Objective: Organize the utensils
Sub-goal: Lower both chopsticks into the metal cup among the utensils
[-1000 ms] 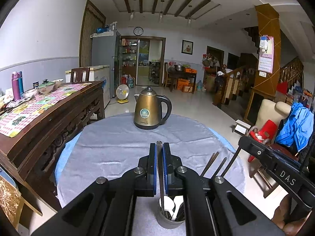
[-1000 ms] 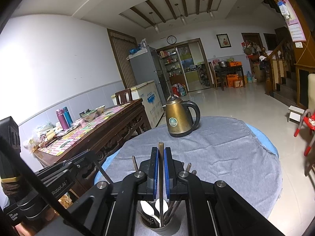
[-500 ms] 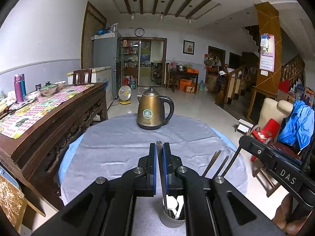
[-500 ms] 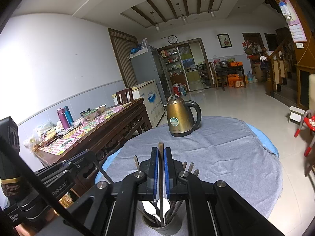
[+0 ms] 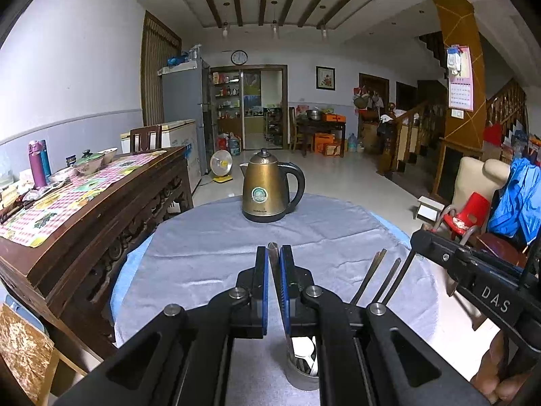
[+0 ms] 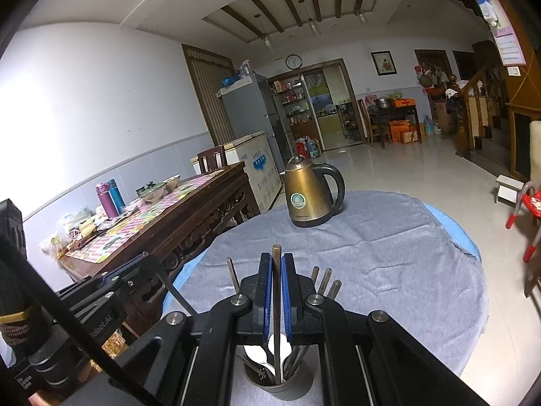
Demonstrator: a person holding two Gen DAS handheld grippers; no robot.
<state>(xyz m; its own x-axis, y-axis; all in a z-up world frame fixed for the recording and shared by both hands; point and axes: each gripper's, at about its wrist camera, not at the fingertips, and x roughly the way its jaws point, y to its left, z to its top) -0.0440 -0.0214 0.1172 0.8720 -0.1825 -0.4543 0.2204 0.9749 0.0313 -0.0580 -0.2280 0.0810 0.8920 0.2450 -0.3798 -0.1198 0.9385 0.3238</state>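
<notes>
A metal cup (image 6: 282, 387) stands on the grey cloth, close under both grippers, with white spoons (image 6: 257, 355) and several dark sticks (image 6: 325, 280) in it. My right gripper (image 6: 277, 258) is shut on a slim dark handle (image 6: 277, 253) that runs down into the cup. In the left wrist view the cup (image 5: 301, 374) shows low between the arms. My left gripper (image 5: 274, 250) is shut on a flat metal handle (image 5: 272, 247) that leans down toward the cup. Both handles' lower ends are hidden.
A gold kettle (image 5: 268, 191) stands at the far side of the round table (image 5: 203, 257). A carved wooden sideboard (image 5: 88, 209) with bowls and bottles lies to the left. The right gripper's black body (image 5: 480, 287) sits close on the right, and chairs (image 5: 473, 209) stand beyond it.
The left wrist view has swung slightly, so the kettle and the cup sit a little further right in it. The right wrist view is unchanged.
</notes>
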